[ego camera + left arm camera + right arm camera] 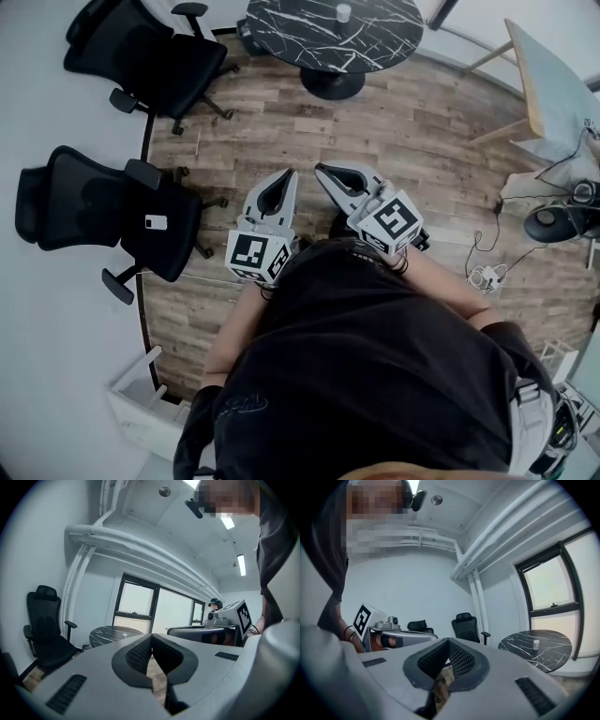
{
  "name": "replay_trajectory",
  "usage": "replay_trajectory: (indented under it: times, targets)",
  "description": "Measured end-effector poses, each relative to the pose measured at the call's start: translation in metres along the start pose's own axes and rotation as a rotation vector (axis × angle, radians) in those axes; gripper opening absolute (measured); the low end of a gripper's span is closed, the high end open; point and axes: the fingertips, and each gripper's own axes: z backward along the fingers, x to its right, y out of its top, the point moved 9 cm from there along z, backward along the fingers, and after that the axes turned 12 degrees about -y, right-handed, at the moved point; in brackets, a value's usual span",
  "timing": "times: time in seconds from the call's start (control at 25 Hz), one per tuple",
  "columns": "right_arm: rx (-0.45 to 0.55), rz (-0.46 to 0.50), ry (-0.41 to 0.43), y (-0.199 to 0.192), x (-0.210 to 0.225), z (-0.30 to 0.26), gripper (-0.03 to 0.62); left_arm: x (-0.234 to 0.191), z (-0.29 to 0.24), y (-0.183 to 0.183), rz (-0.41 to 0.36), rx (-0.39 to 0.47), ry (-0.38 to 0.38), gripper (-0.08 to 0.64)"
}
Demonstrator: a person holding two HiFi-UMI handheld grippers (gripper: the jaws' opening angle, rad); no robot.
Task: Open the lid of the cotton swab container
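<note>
While the person stands on the wood floor (394,131), both tools are held out in front of the body, well short of the round black marble table (309,37). The left gripper (291,176) has its jaws pressed together with nothing between them; its own view shows the ribbed pads meeting at the tip (151,637). The right gripper (320,170) is likewise closed and empty, its pads touching (448,641). The two grippers sit side by side, tips near each other but apart, both pointing towards the table.

A small white container (343,12) stands upright on the marble top, near its far edge and alone there. It also shows in the left gripper view (124,634) and the right gripper view (536,644). It is too small to tell whether its lid is on or what is inside. Neither gripper is close to it.

Two black office chairs (112,211) stand to the left of the person, and cables (487,272) lie on the floor to the right.
</note>
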Motion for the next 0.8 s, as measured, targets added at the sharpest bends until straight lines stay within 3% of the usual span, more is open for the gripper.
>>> replay_trajectory:
  times: [0.4,0.64,0.8]
  targets:
    - [0.004,-0.028,0.0,0.01,0.104,-0.031,0.022,-0.032,-0.098,0.015,0.0,-0.022,0.007,0.014]
    - [0.014,-0.019,-0.016,0.018,0.163,-0.027,0.023,-0.034,-0.16,0.027,-0.013,-0.01,-0.026,0.014]
    - [0.003,-0.064,-0.051,0.015,0.195,-0.02,0.023,-0.03,-0.193,0.03,-0.013,-0.021,-0.07,0.014]
